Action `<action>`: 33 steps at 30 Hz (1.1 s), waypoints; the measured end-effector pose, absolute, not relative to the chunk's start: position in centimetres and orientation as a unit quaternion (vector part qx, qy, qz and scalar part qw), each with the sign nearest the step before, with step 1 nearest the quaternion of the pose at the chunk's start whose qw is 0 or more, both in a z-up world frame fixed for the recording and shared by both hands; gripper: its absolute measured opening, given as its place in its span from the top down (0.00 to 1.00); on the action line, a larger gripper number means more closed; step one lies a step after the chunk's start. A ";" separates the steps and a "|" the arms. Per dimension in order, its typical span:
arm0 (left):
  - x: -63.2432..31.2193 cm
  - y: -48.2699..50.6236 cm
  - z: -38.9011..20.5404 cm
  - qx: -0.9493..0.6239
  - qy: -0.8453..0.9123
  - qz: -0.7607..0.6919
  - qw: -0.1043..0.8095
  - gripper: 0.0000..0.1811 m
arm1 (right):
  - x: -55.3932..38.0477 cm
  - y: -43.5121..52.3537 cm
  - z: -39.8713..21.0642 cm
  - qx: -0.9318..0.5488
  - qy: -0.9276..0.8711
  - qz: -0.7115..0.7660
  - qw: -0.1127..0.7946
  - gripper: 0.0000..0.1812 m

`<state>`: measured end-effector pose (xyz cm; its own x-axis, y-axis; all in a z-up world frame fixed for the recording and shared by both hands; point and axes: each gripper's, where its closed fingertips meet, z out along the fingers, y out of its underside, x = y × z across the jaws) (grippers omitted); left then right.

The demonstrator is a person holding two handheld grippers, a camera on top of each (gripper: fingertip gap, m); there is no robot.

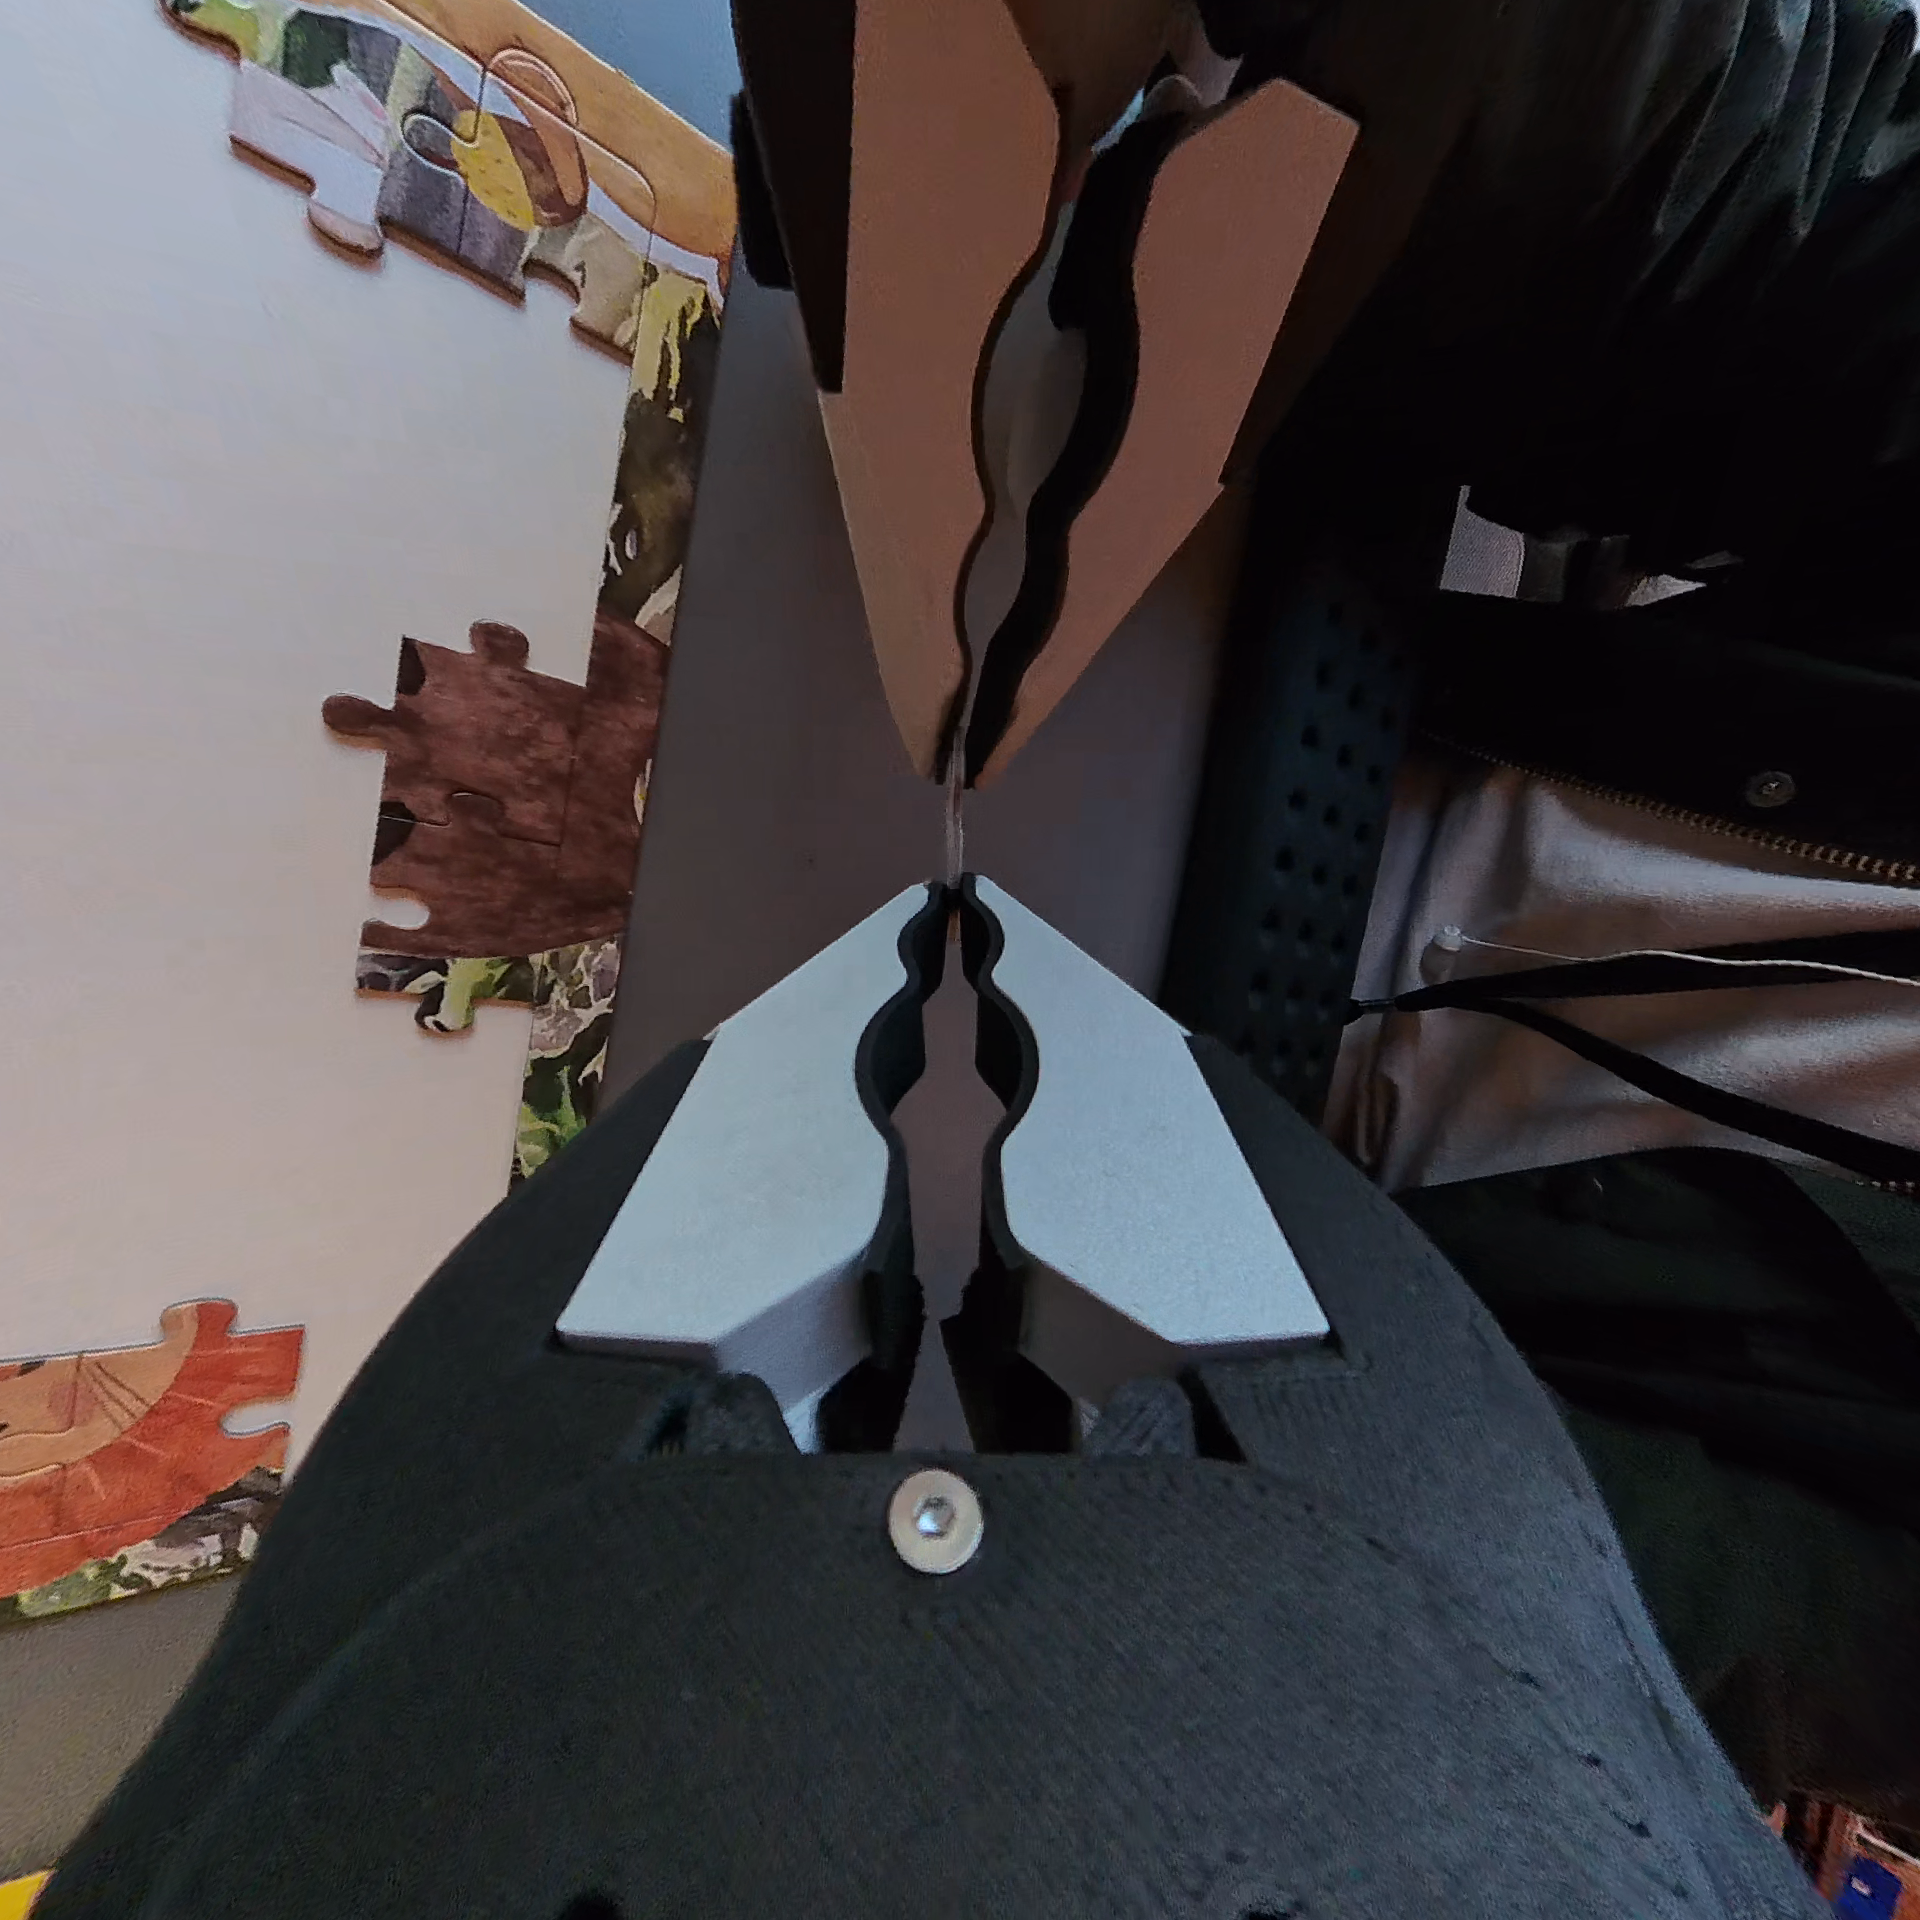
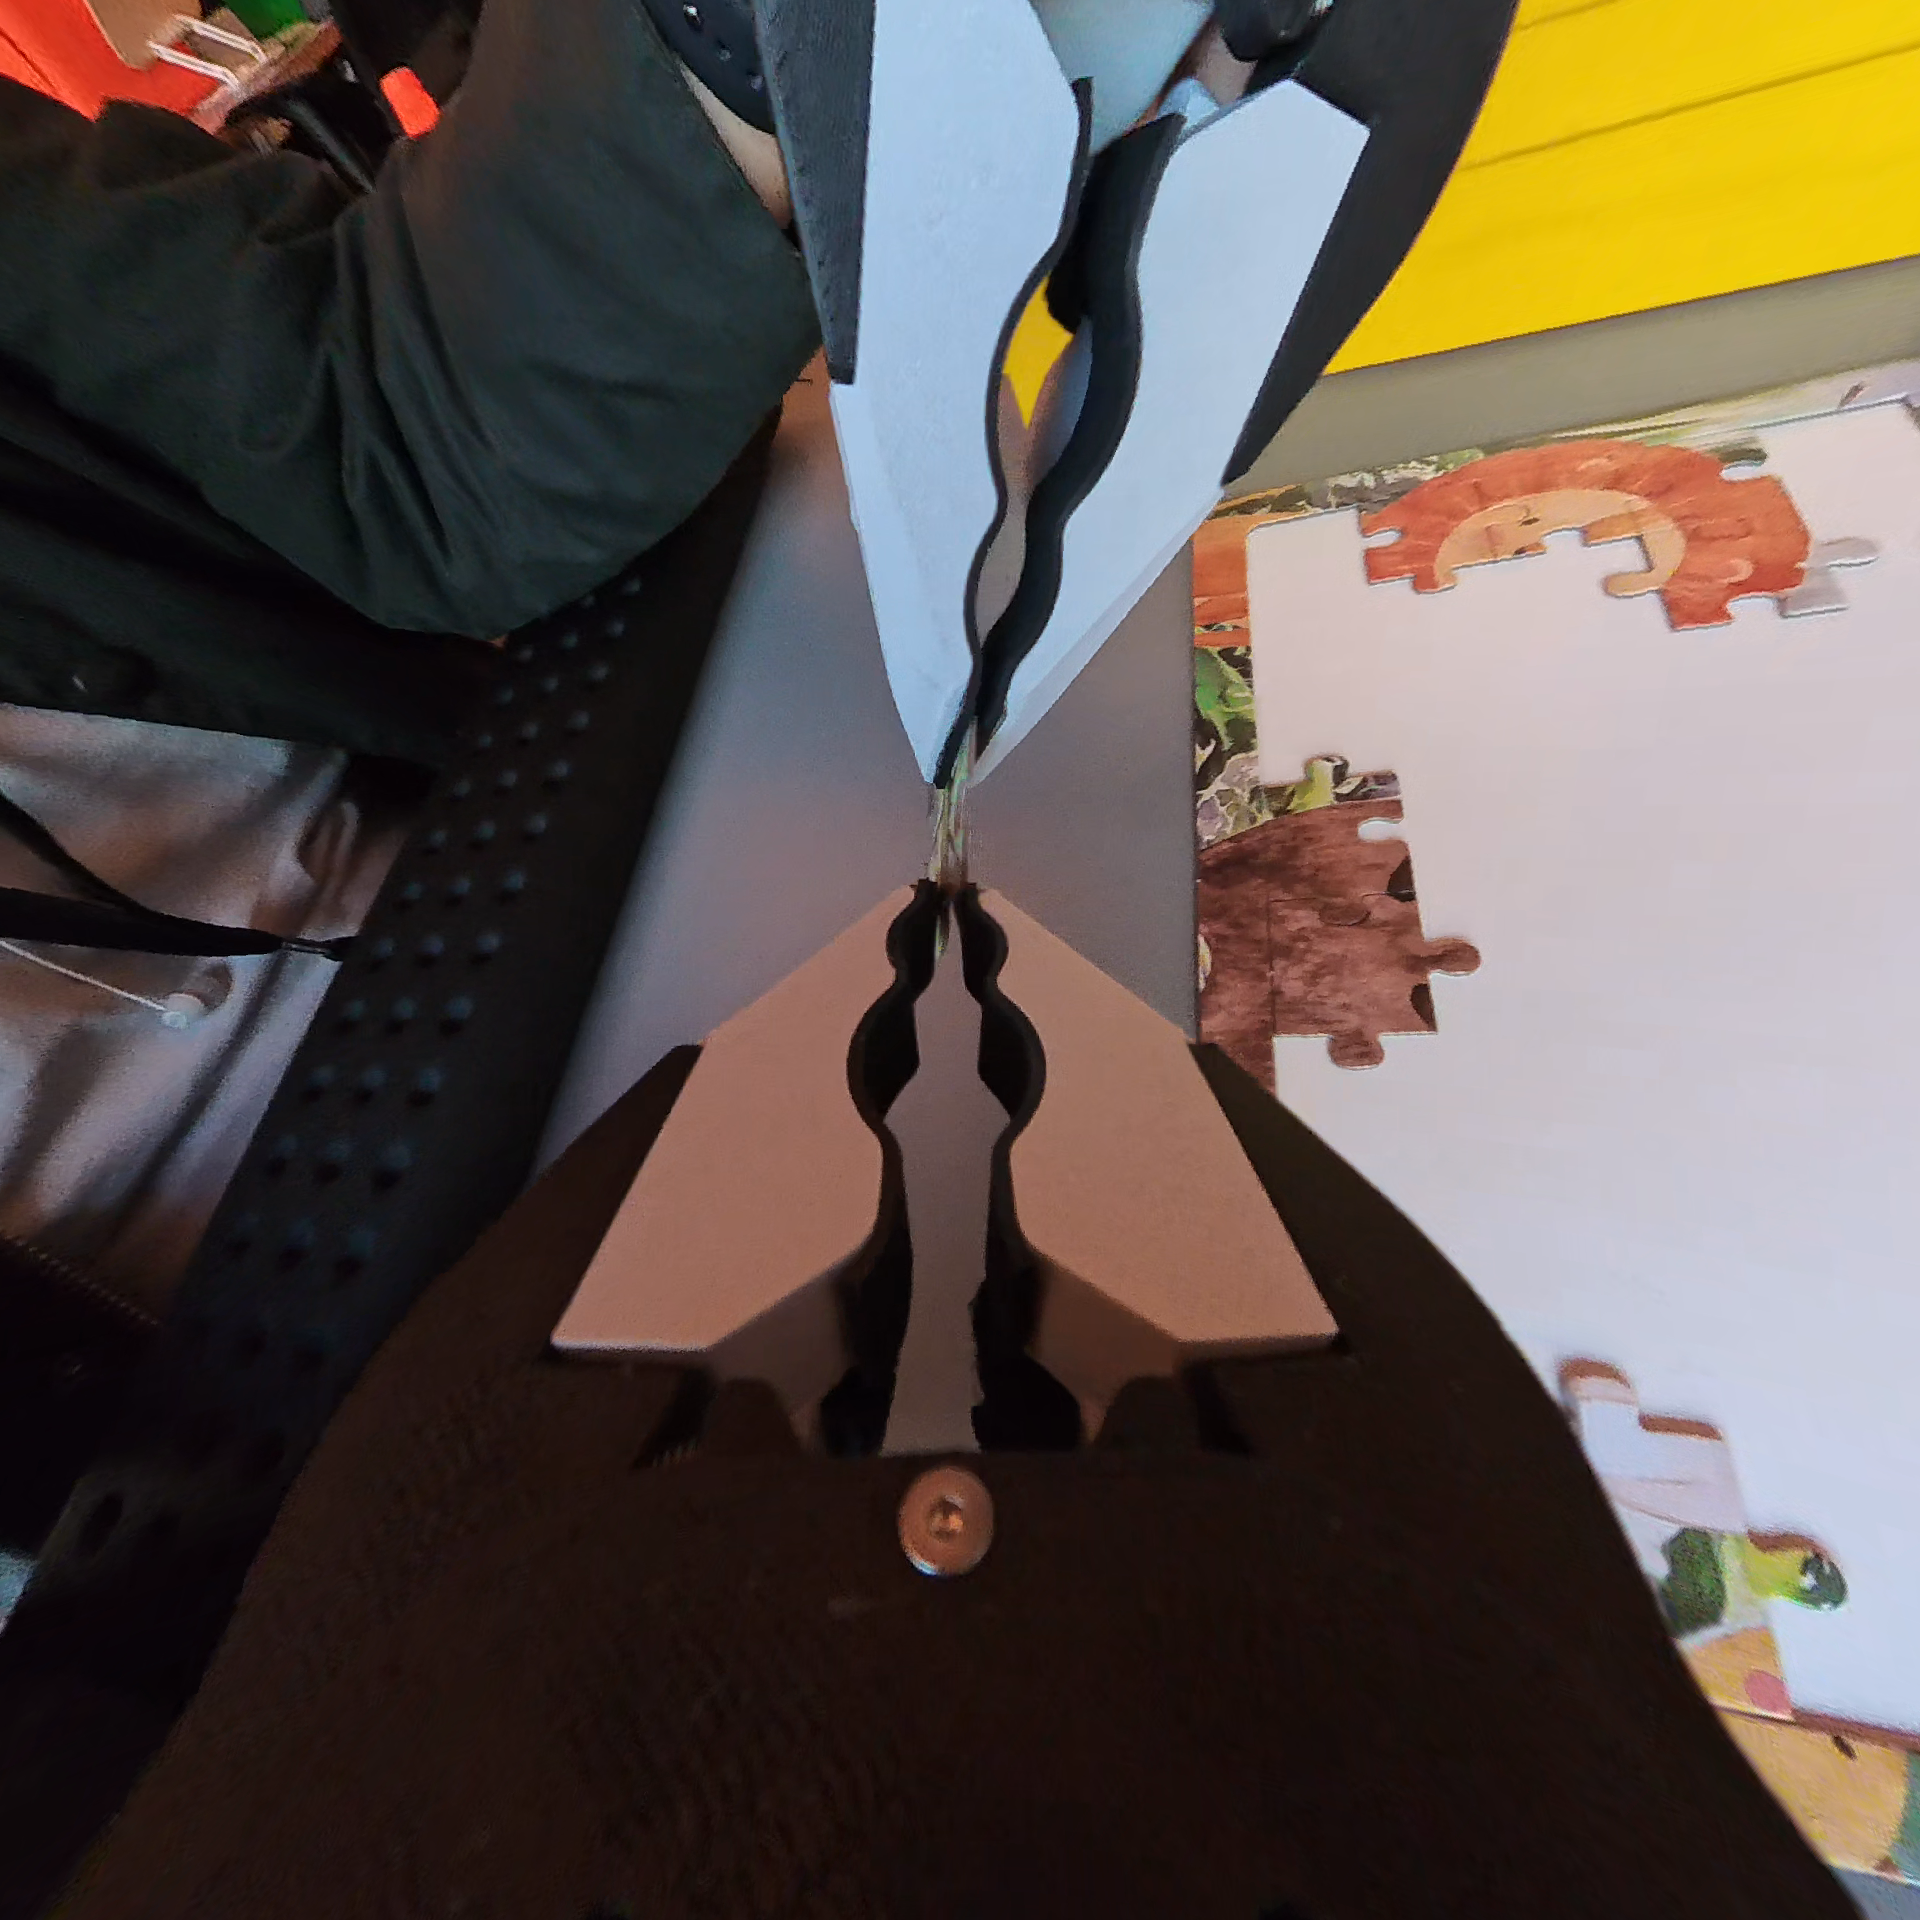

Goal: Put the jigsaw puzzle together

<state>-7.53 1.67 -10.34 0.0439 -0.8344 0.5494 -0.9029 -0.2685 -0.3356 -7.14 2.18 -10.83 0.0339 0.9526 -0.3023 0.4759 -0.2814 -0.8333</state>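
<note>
Jigsaw puzzle piece point(image 2: 951, 831) is seen edge-on above the grey worktop point(image 2: 790, 644), clamped at 1 end by the right tool point(image 2: 948, 896) and at the other end by the left tool point(image 1: 951, 891), tip facing tip. The step in hand is judged to be a hand-over of 1 piece. Next, 1 tool must be released and the piece carried to the white board point(image 2: 1558, 987), where lion point(image 2: 1558, 520) and brown point(image 2: 1309, 935) sections are already joined.
</note>
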 end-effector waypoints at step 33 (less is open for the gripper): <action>-4.5 11.7 -5.1 0.748 -0.302 0.585 -0.078 1.00 | -3.8 11.1 -5.0 -0.654 -0.390 0.364 0.536 0.79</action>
